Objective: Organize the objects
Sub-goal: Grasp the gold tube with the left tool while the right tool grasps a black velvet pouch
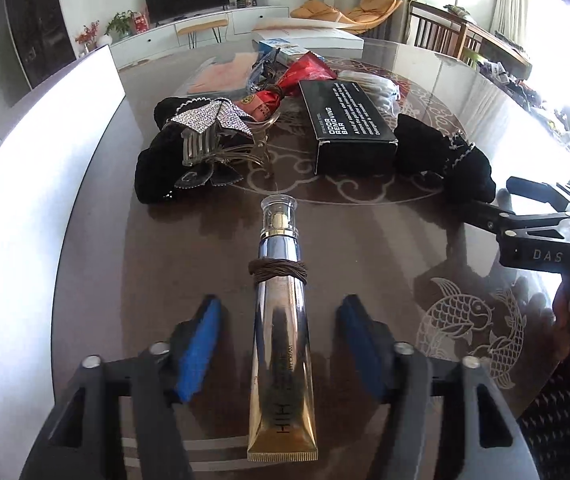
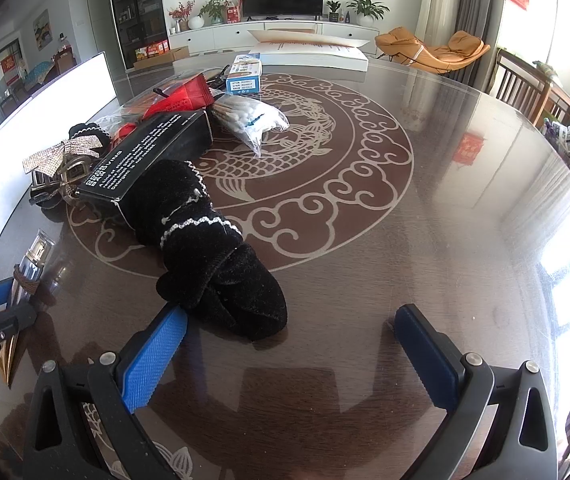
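Both jaws stood wide open. At the bottom centre of the left wrist view, the left gripper (image 1: 279,344) straddled a gold cream tube (image 1: 281,360), its pads clear of both sides; a brown hair tie (image 1: 279,271) circled the tube's neck. In the right wrist view, the right gripper (image 2: 291,354) sat low in the frame, its left pad just beside a black velvet scrunchie (image 2: 213,256) that lay against the odor removing bar box (image 2: 153,152). Closing on the glossy tube might squirt it forward across the slick table (image 2: 425,240) toward the rhinestone hair clip (image 1: 209,128).
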`<move>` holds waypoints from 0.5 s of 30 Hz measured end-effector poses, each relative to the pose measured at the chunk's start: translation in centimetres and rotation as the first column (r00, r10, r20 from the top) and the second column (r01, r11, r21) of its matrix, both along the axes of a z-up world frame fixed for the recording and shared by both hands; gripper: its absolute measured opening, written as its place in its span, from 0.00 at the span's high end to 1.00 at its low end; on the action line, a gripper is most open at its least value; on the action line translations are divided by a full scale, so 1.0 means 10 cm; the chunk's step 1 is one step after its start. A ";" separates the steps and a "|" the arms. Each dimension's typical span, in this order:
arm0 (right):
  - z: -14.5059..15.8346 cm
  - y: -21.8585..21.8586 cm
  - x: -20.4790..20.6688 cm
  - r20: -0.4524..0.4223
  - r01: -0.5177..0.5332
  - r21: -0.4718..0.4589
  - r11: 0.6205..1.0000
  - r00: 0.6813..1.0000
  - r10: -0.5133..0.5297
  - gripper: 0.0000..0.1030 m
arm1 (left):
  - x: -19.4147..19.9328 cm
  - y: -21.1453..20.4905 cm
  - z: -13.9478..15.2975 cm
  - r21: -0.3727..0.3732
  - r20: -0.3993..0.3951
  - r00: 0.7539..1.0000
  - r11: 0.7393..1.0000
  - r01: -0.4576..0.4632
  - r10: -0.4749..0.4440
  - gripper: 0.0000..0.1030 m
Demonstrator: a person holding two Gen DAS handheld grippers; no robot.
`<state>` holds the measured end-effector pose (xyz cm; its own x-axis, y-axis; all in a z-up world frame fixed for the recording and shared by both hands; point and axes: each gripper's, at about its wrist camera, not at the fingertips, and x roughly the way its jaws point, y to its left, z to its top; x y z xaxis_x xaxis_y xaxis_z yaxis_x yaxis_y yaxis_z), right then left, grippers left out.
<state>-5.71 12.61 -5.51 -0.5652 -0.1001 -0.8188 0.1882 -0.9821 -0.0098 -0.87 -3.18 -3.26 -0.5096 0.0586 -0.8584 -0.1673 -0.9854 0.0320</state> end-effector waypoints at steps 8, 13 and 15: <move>0.41 -0.10 0.14 0.002 -0.133 -0.015 0.991 0.991 0.133 0.00 | 0.04 -0.05 0.03 0.045 -0.072 0.997 0.999 0.006 -0.002 0.77; 0.41 -0.64 -0.24 0.108 -0.299 0.107 0.948 0.952 0.287 0.13 | 0.23 -0.19 0.09 0.123 -0.120 0.993 0.992 0.007 0.008 0.77; 0.24 -0.74 -0.37 0.187 -0.301 0.133 0.944 0.943 0.274 0.71 | 0.33 -0.27 0.20 0.153 -0.163 0.987 0.988 0.018 0.008 0.77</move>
